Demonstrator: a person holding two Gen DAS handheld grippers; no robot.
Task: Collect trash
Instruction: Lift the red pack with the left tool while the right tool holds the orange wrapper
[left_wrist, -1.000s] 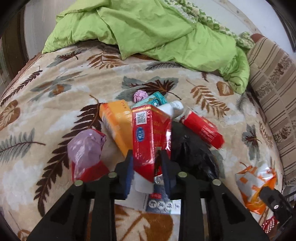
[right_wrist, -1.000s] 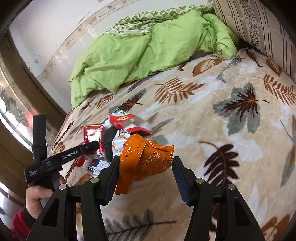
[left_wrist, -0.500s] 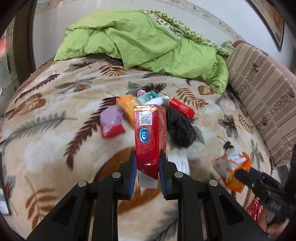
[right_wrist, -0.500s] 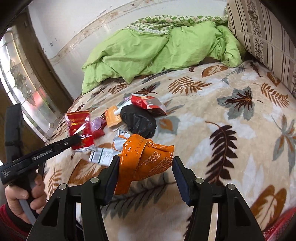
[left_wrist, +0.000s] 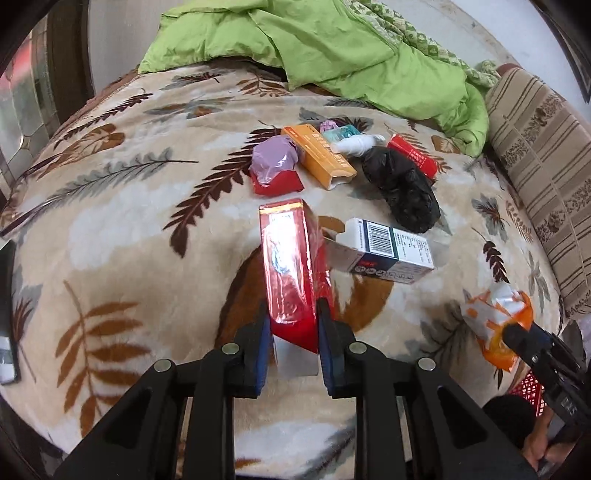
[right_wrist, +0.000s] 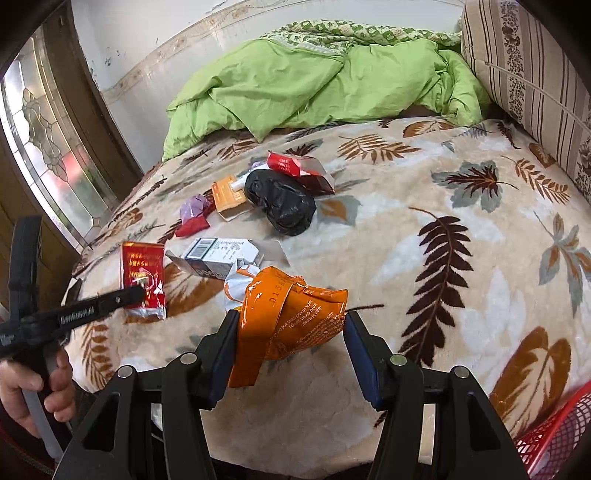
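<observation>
My left gripper (left_wrist: 291, 332) is shut on a shiny red packet (left_wrist: 290, 269) and holds it above the near part of the bed; the packet also shows in the right wrist view (right_wrist: 143, 275). My right gripper (right_wrist: 290, 339) is shut on a crumpled orange wrapper (right_wrist: 291, 314), which also shows at the right in the left wrist view (left_wrist: 498, 325). More trash lies on the blanket: a white and blue carton (left_wrist: 388, 251), a black bag (left_wrist: 402, 188), an orange box (left_wrist: 319, 155), a purple and red wrapper (left_wrist: 275, 170) and a red pack (left_wrist: 413, 157).
A leaf-patterned blanket (left_wrist: 129, 221) covers the bed. A green duvet (left_wrist: 332, 51) is bunched at the far end and a striped cushion (left_wrist: 546, 155) stands on the right. A red mesh basket (right_wrist: 554, 443) sits below the bed's near edge at the right.
Both grippers have pulled back toward the near edge of the bed and risen, each still holding its piece. The trash pile now lies farther away, and the white and blue carton is uncovered.
</observation>
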